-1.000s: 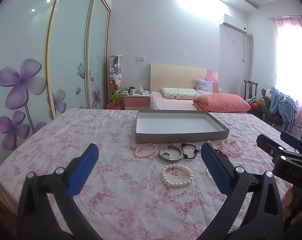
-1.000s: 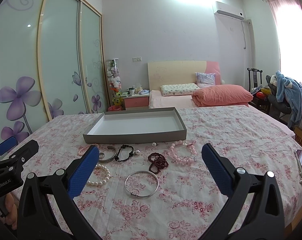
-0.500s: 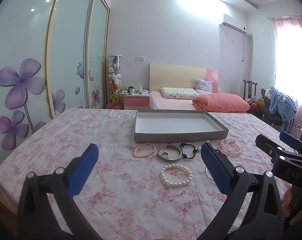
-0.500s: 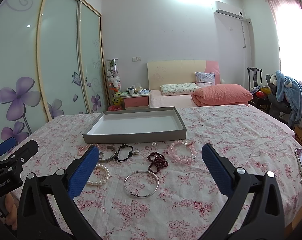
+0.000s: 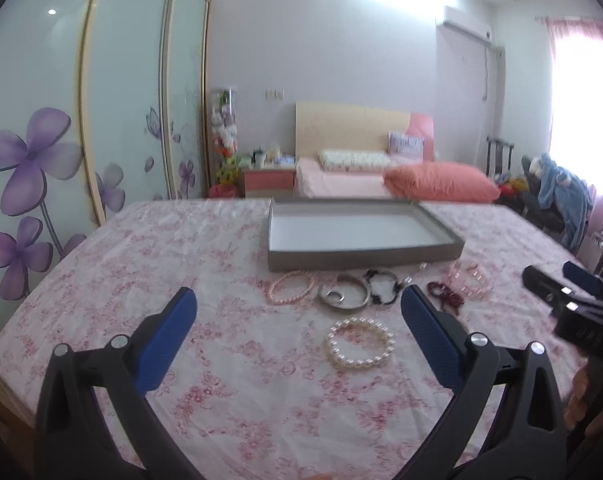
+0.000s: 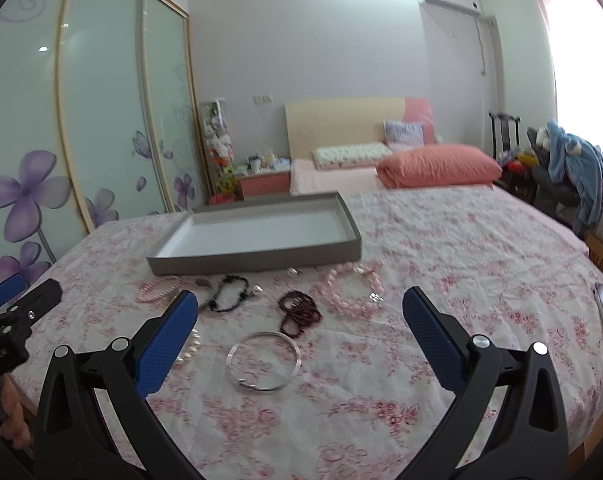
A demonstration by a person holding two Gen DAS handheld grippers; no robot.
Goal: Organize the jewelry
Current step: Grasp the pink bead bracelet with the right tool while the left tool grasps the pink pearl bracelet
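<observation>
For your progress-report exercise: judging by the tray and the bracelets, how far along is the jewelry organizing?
Nothing looks done: the gray tray holds nothing. Nothing is in hand either; the left gripper and right gripper are both open. All is left: the white pearl bracelet, silver bangle, dark red beads and the others lie on the floral sheet.

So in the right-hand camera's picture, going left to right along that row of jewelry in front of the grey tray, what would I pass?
Pale pink pearl bracelet → black bead bracelet → dark red bead bracelet → chunky light pink bead bracelet.
</observation>
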